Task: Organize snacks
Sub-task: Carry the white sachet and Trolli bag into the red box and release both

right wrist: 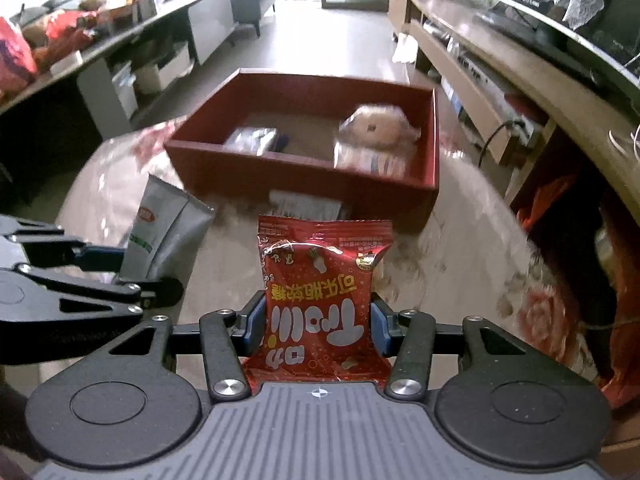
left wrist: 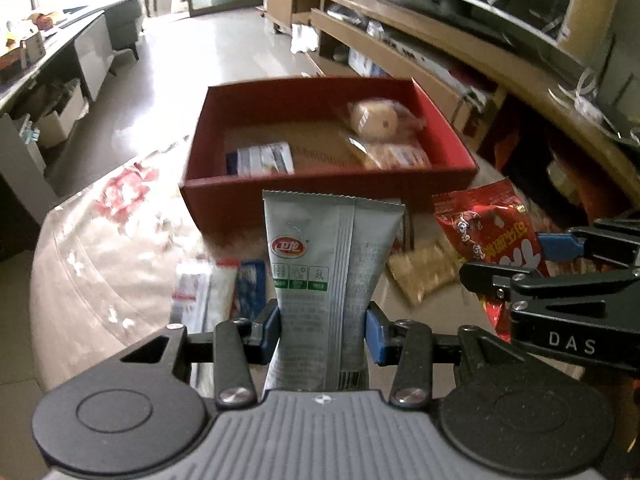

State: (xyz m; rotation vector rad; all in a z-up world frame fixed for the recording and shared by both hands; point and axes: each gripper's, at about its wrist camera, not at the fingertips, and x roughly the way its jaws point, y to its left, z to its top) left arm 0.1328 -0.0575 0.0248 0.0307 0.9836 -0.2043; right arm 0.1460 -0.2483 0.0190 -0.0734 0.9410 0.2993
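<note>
Both claws clamped mid-pack — left gripper on grey packet, right gripper on red packet — light, crinkly, probably slippery, short of red box.

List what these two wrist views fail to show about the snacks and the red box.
- Grey packet: lower end hidden behind the left gripper body, left wrist view.
- Red packet: bottom hidden likewise at the right gripper.
- Red box: contents blurred; near wall hides the floor, right wrist view.
- Loose packets on the table: blurred, labels unreadable.
</note>
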